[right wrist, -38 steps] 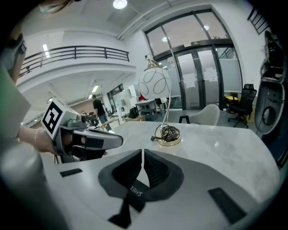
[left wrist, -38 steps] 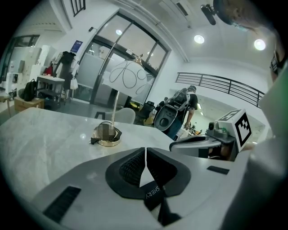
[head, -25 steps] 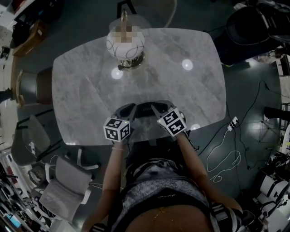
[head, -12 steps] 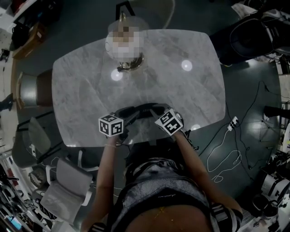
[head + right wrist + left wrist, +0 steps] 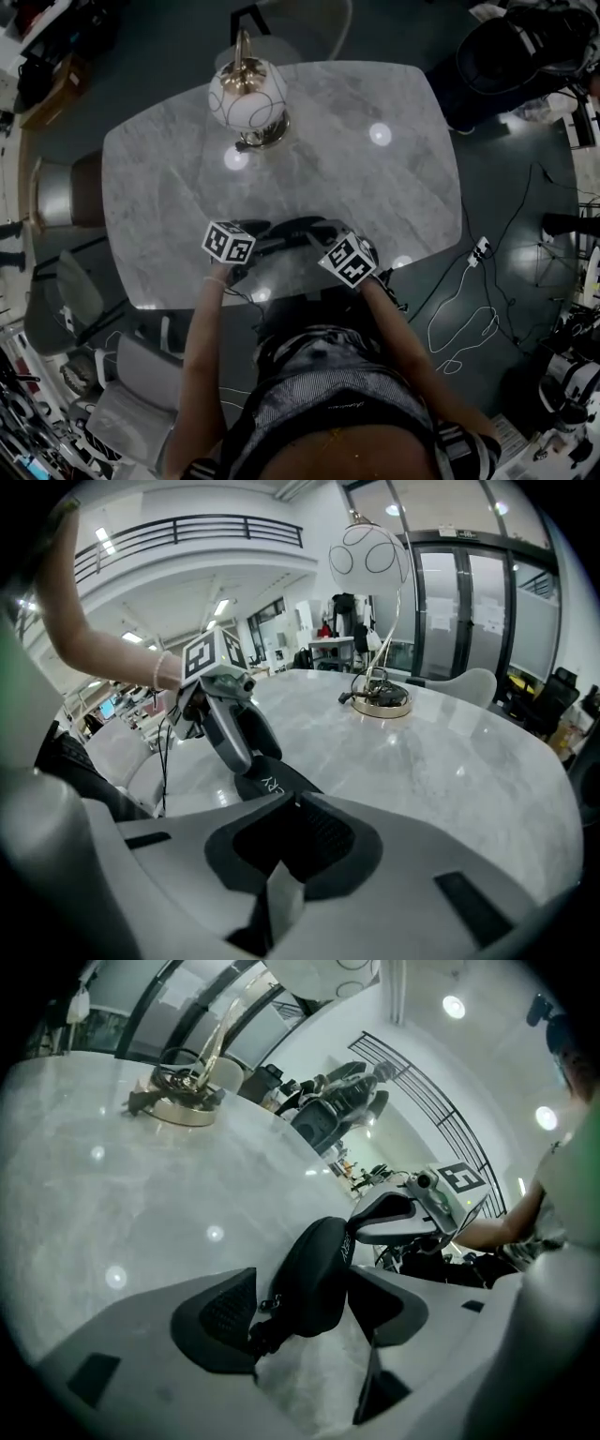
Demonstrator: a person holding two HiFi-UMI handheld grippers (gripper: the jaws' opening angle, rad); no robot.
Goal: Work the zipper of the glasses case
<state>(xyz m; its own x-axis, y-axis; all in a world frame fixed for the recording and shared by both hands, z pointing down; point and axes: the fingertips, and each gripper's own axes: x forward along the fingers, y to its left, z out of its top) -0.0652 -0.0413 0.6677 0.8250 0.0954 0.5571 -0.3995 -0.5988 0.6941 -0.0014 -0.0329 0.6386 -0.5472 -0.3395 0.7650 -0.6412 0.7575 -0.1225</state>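
Fingers [image 5: 217,1321] of left gripper [image 5: 302,1314]: apart, just been opening, glasses case [image 5: 317,1269] between them, unpressed | right gripper [image 5: 292,810]: fingers clamped on case's end | case: tilted, middle of tabletop's [image 5: 375,187] near edge

Left claw [image 5: 302,1312] newly open round case [image 5: 314,1274]
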